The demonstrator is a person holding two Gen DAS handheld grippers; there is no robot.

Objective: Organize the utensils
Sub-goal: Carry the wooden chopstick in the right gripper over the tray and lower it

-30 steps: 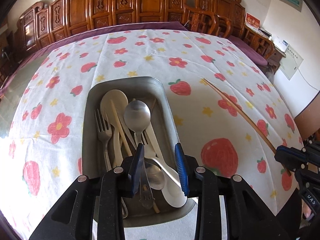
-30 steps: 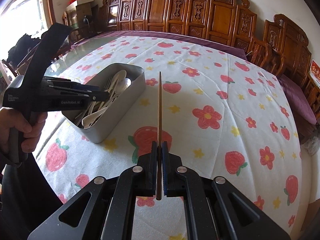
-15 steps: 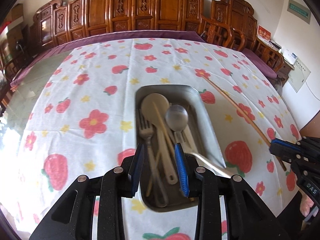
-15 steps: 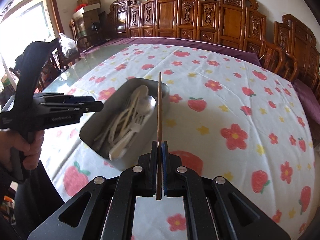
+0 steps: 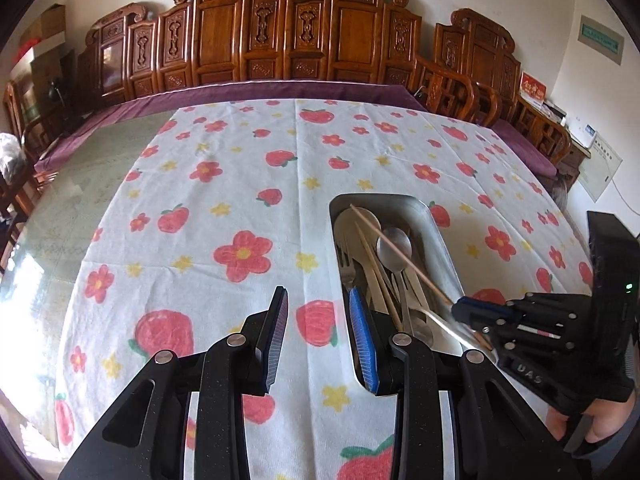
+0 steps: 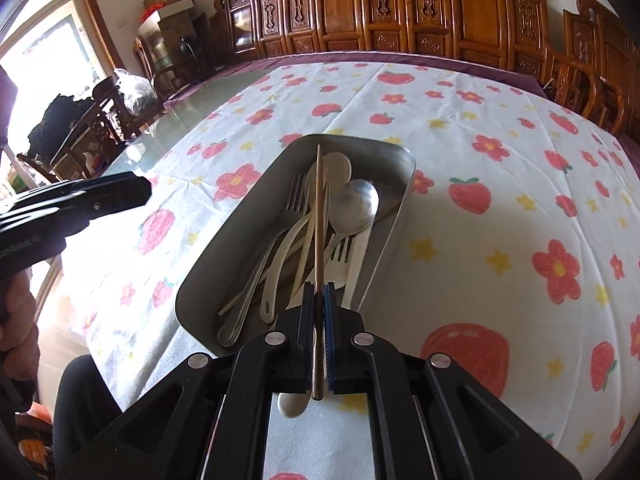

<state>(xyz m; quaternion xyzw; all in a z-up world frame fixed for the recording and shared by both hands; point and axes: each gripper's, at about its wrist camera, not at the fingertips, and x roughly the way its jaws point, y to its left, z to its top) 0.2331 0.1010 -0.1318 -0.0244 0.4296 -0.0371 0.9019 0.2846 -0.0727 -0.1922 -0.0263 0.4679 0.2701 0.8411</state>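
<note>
A grey metal tray sits on the flowered tablecloth and holds a metal spoon, forks, white plastic spoons and a pale chopstick. My right gripper is shut on a brown wooden chopstick, which points lengthwise over the tray above the utensils; it also shows in the left wrist view. My left gripper is open and empty, left of the tray's near end, above the cloth.
The tablecloth covers most of a glass table with a purple border. Carved wooden chairs line the far side. Chairs, bags and boxes stand at the left.
My right gripper has carried the brown chopstick left, from beside the tray to over it. My left gripper has moved left, off the tray, still open.
</note>
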